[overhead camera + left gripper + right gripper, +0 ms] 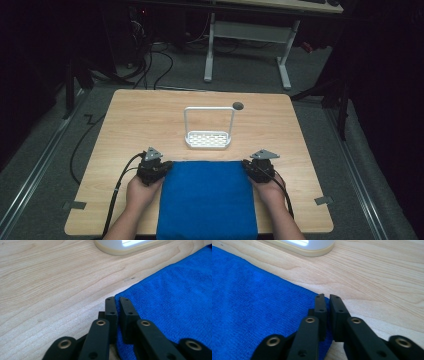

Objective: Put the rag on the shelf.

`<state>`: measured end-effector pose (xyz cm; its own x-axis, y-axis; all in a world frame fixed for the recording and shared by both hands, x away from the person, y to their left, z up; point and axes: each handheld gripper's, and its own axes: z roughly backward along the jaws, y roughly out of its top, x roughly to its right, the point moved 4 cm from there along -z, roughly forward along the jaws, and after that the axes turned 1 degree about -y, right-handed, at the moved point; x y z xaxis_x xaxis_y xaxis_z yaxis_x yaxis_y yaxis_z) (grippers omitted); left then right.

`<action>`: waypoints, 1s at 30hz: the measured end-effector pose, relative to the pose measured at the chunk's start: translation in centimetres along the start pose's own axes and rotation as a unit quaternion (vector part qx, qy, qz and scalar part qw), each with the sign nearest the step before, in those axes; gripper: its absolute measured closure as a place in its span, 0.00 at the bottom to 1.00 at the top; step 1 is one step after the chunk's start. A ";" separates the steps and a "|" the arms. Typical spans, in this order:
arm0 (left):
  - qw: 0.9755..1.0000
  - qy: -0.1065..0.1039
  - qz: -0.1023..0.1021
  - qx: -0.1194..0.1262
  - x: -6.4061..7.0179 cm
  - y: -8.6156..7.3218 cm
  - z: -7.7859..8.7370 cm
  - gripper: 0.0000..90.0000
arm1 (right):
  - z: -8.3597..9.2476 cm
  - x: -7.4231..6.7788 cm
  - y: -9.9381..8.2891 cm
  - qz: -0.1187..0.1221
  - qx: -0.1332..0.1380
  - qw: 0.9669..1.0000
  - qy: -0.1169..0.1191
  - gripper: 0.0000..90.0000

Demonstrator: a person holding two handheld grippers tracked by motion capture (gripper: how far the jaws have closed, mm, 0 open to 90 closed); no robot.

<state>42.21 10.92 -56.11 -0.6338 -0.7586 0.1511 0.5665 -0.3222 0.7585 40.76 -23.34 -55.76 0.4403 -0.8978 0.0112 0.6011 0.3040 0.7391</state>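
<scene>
A blue cloth (207, 200) lies flat on the near half of the wooden table (135, 120) and hangs over its front edge. My left gripper (166, 166) sits at the cloth's far left corner; in the left gripper view the gripper (117, 300) is shut, with the edge of the cloth (175, 295) pinched between its jaws. My right gripper (246, 166) is at the far right corner; in the right gripper view this gripper (327, 297) is likewise shut on the corner of the cloth (249, 295). Both hands rest low on the table.
A white rack (208, 140) with a perforated base and a tall wire handle stands just beyond the cloth, its base edge (125, 246) (307, 247) close ahead of both grippers. A dark round hole (238, 105) is in the tabletop behind it. Cables trail off the front.
</scene>
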 end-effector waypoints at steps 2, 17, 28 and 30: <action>1.000 0.003 -0.003 0.000 0.0 0.0 0.0 0.97 | 0.0 0.0 0.0 0.001 0.000 1.000 0.001 0.97; 0.999 -0.001 0.000 0.038 -0.1 0.2 1.1 0.97 | 2.3 -0.8 0.6 0.002 0.058 0.998 0.011 0.98; 0.989 0.008 -0.010 0.148 1.2 2.5 5.5 0.97 | 6.6 -1.0 2.6 -0.008 0.160 0.987 0.011 0.98; 0.986 0.008 -0.014 0.164 1.6 3.0 6.3 0.97 | 7.5 -1.0 3.0 -0.009 0.178 0.984 0.009 0.98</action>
<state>39.59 12.28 -49.64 -0.6370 -0.7616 0.1188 0.3457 -0.1445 0.9272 37.15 -23.86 -48.52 0.4455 -0.8952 -0.0136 0.3380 0.1541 0.9285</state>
